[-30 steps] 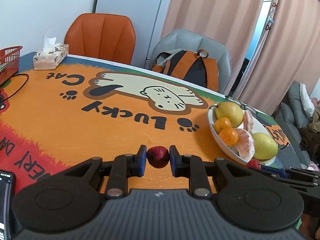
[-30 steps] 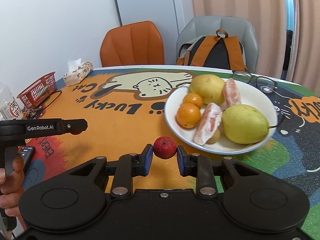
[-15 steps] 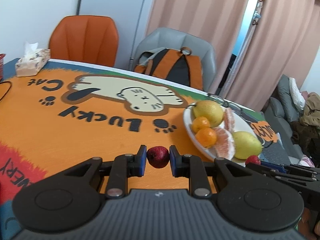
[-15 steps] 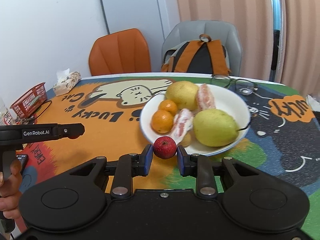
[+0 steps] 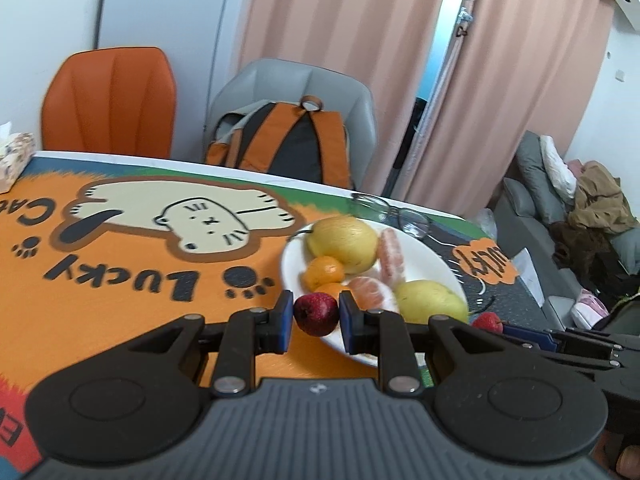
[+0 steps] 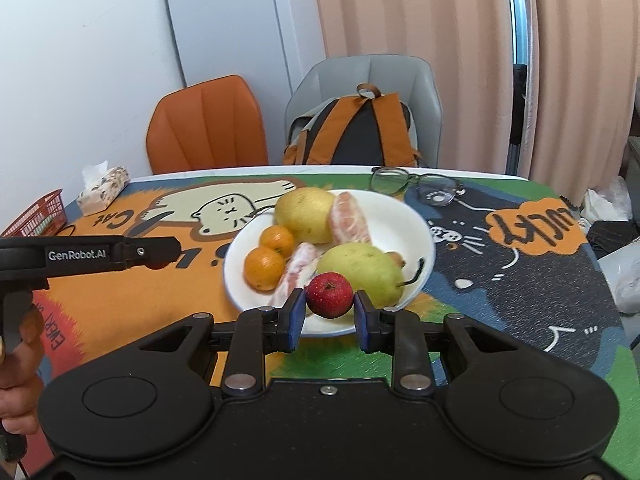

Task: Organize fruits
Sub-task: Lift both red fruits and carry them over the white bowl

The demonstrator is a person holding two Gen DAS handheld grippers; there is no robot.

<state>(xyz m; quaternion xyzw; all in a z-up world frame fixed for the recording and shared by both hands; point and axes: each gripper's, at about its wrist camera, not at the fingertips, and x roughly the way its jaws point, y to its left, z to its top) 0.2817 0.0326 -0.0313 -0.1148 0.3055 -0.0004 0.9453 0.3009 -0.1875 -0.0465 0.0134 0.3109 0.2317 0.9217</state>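
I read "GenRobot.AI" on my left gripper [image 6: 160,251] and "Lucky Cat" on the tablecloth [image 5: 120,280]. That gripper pinches a dark red fruit [image 5: 316,313], calyx facing left, at the near rim of the white plate [image 6: 420,236]. My right gripper [image 6: 329,316] pinches a bright red fruit [image 6: 329,294], calyx up toward me, over the plate's near edge beside the pear [image 6: 360,272].
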